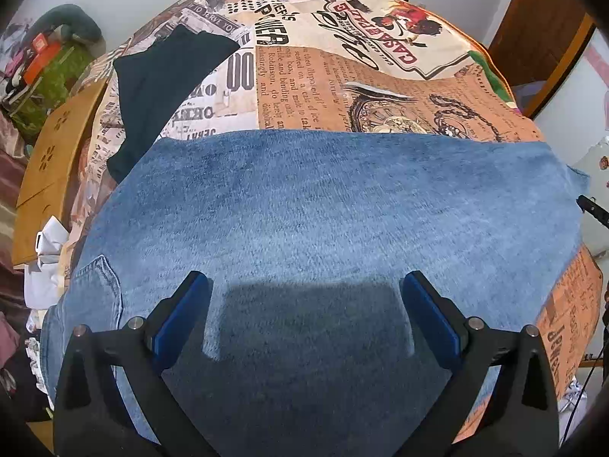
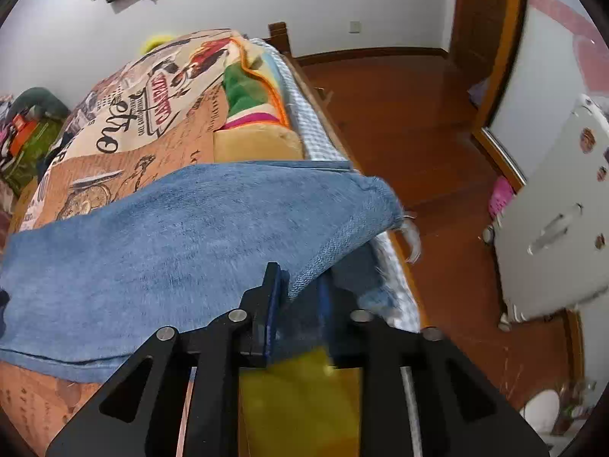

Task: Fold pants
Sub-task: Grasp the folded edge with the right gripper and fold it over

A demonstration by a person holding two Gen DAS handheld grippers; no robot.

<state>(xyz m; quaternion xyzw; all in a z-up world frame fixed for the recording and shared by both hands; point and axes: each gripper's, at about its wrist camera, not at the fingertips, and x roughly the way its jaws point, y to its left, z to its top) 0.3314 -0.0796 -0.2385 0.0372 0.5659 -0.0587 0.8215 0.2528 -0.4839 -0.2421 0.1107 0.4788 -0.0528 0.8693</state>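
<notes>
- Left wrist view: my left claw [image 1: 304, 285] stands wide at the bottom of the frame, blue pads far apart, holding nothing, with the jeans showing between them.
- The jeans [image 1: 323, 205] lie flat across the middle and lower frame on the bed's printed cover [image 1: 361, 76], a back pocket [image 1: 99, 289] showing at lower left.
- A dark garment [image 1: 160, 91] lies on the cover at upper left, just beyond the jeans' far edge.
- A wooden board [image 1: 49, 160] stands at the left edge of the frame, beside the bed.
- Right wrist view: my right claw [image 2: 302, 285] sits at lower centre, narrowed onto the jeans' [image 2: 182, 236] near edge, denim pinched between the pads.
- The frayed hem [image 2: 396, 209] hangs over the bed's edge, right of centre.
- The wooden floor [image 2: 411, 114] fills the right half; a white cabinet [image 2: 552, 236] stands at far right.
</notes>
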